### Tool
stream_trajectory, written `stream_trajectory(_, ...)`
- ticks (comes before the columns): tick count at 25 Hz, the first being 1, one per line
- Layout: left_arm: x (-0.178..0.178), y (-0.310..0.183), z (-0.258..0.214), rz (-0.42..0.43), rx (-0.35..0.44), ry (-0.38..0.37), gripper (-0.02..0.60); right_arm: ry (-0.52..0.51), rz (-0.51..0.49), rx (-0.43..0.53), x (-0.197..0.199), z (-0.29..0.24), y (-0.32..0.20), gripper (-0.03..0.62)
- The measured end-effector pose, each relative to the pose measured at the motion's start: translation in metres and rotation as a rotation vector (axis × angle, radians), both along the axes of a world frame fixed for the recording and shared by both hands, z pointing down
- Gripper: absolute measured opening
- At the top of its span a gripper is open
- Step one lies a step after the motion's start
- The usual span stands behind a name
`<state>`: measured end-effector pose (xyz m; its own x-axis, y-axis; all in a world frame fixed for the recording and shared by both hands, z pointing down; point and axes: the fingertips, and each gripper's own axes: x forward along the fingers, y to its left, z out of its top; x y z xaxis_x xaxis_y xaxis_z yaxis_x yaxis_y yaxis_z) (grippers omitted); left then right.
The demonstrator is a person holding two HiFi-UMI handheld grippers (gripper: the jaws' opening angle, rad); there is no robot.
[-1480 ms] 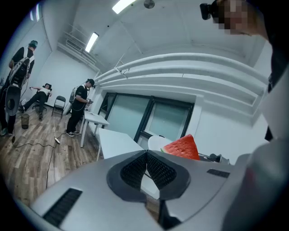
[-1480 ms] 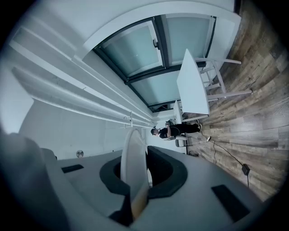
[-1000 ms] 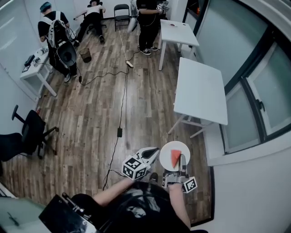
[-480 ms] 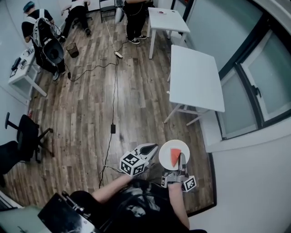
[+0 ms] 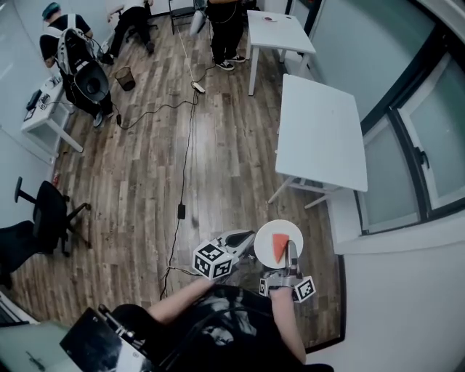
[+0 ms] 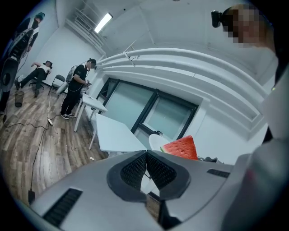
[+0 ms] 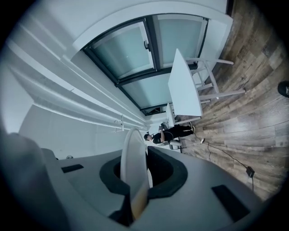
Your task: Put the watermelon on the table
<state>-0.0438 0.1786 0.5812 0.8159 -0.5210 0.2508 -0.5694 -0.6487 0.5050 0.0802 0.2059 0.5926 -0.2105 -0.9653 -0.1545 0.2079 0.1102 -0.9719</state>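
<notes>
A red watermelon slice [image 5: 280, 248] lies on a small white plate [image 5: 269, 238], held in the air over the wood floor. My right gripper [image 5: 290, 252] is shut on the plate's near rim; in the right gripper view the plate [image 7: 133, 151] stands edge-on between the pads. Just left of the plate, my left gripper [image 5: 247, 236] is shut on nothing. In the left gripper view, past the shut left gripper [image 6: 146, 154], the watermelon slice [image 6: 181, 148] and the plate [image 6: 156, 140] show. A white table [image 5: 323, 134] stands ahead by the window.
A second white table [image 5: 280, 33] stands farther off, with a person [image 5: 225, 22] beside it. A cable [image 5: 185, 145] and a power brick [image 5: 181, 211] lie on the floor. A black office chair [image 5: 43, 218] and a small desk [image 5: 47, 109] stand at the left, near other people.
The head view has swung, so the room shifts in the picture. Both grippers and the plate with the slice keep their places relative to each other.
</notes>
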Motion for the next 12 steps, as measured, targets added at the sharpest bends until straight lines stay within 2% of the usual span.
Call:
stream_trajectory(6,0.035,-0.065,-0.013,-0.029,0.047,-0.018,0.007,-0.006,-0.048,0.074,0.037,-0.017,-0.067,0.038)
stream_trajectory(9,0.041,-0.083,-0.014,-0.06,0.064,-0.045,0.006,-0.026,-0.057,0.049,0.053,-0.003,-0.088,0.038)
stream_trajectory(12,0.043,-0.093,-0.002,-0.099,0.035,-0.06,0.006,-0.045,-0.092,0.008,0.057,0.014,-0.099,0.038)
